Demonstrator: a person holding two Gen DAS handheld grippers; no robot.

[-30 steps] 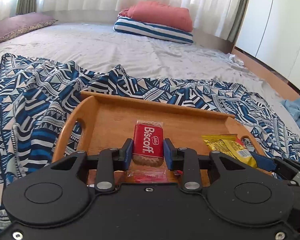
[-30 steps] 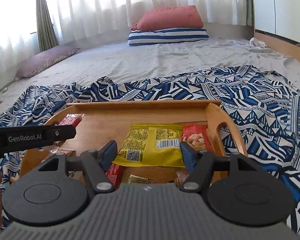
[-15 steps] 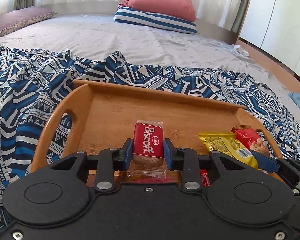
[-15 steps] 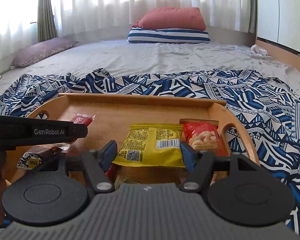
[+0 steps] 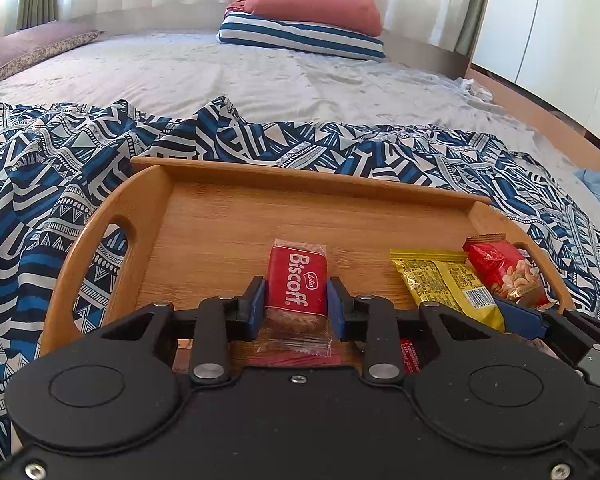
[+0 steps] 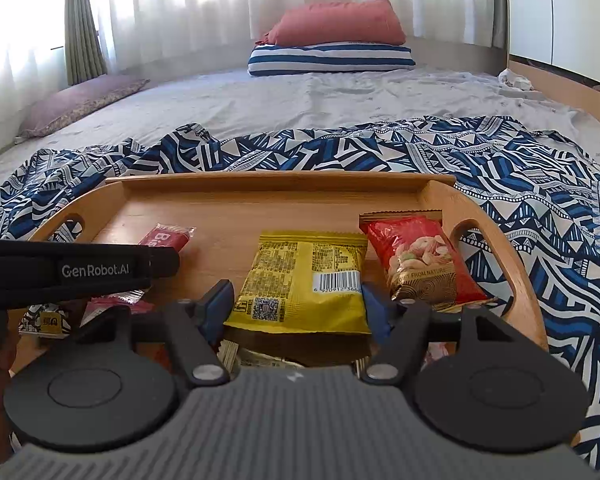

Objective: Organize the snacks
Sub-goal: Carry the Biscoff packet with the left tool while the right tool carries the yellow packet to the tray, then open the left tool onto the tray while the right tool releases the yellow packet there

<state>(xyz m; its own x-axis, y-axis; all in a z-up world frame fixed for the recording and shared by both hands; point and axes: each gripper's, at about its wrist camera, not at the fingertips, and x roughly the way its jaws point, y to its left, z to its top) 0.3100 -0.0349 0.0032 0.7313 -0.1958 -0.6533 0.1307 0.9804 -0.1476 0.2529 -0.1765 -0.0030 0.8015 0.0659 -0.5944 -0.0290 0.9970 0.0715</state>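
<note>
A wooden tray (image 5: 300, 172) with cut-out handles lies on a blue patterned cloth. My left gripper (image 5: 296, 300) is shut on a red Biscoff packet (image 5: 297, 280), held just above the tray floor near its middle. My right gripper (image 6: 298, 300) is shut on a yellow snack packet (image 6: 304, 276), barcode side up, low over the tray's right half. A red nut packet (image 6: 420, 260) lies flat beside the yellow one, against the right handle. In the right wrist view the Biscoff packet (image 6: 168, 236) pokes out past the left gripper's black body (image 6: 80, 270).
More small wrappers lie under the grippers at the tray's near side, among them a red one (image 5: 296, 358) and a patterned one (image 6: 44, 320). The patterned cloth (image 5: 40, 208) surrounds the tray on a grey bed. Pillows (image 6: 332, 44) sit at the far end.
Both grippers have sunk toward the tray with their packets still held. The tray now looks nearer, and the red nut packet has come fully into view.
</note>
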